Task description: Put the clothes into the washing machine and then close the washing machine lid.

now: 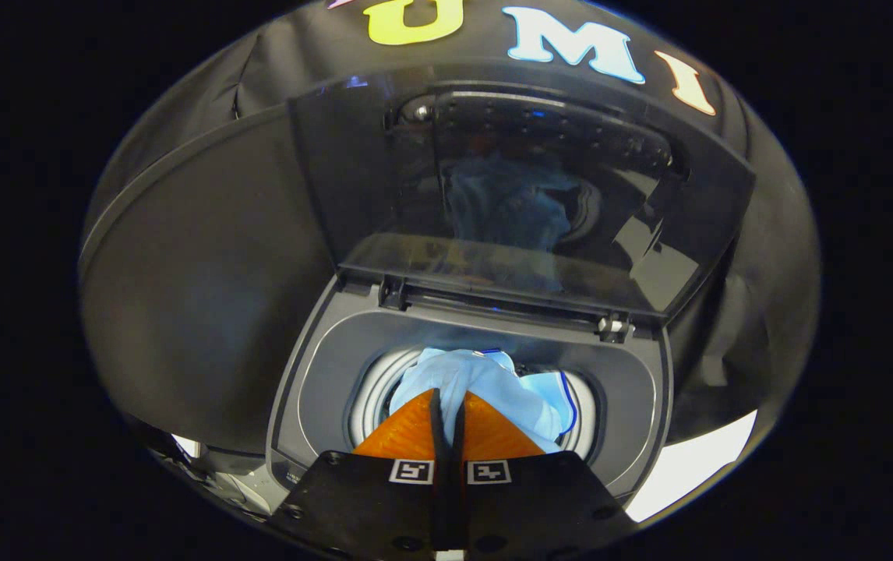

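Observation:
A grey top-loading washing machine (322, 389) stands below me with its dark glass lid (524, 195) raised upright at the back. My gripper (448, 396) hangs over the round drum opening (372, 397), its orange fingers (407, 428) shut on a fold of light blue clothing (493, 386). The cloth bunches just ahead of the fingertips and drapes down into the drum, with a dark blue trim showing on its right side. The lid's glass mirrors the blue cloth.
Black cloth booth walls (205, 273) surround the machine on the left and behind. A strip of white floor (696, 467) shows to the right of the machine. The lid hinges (392, 292) sit along the back rim of the opening.

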Motion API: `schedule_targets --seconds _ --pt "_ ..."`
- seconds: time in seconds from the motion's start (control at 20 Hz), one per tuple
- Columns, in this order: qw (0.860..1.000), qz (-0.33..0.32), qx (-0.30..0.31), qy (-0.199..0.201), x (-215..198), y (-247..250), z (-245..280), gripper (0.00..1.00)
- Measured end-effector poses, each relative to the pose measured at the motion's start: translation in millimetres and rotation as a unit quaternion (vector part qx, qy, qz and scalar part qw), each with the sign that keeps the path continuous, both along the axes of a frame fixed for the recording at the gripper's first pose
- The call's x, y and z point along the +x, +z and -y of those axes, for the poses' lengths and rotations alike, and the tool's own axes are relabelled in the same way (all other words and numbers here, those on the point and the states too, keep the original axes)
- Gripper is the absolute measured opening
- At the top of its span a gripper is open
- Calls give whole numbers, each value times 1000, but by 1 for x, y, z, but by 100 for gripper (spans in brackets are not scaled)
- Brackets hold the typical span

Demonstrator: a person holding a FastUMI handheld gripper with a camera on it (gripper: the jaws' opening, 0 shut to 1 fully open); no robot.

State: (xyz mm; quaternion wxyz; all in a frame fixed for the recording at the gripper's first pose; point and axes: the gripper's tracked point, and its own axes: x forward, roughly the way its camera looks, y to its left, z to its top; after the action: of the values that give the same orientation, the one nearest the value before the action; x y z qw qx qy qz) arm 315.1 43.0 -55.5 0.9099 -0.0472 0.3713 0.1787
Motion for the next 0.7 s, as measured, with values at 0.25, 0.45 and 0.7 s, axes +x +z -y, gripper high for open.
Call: schedule_targets --seconds 0.25,0.45,0.7 --pt "1000 -14 1 -7 1 -12 0 2" --pt "998 -58 14 -9 -1 -31 1 65" --pt "998 -51 19 -23 0 -25 12 97"
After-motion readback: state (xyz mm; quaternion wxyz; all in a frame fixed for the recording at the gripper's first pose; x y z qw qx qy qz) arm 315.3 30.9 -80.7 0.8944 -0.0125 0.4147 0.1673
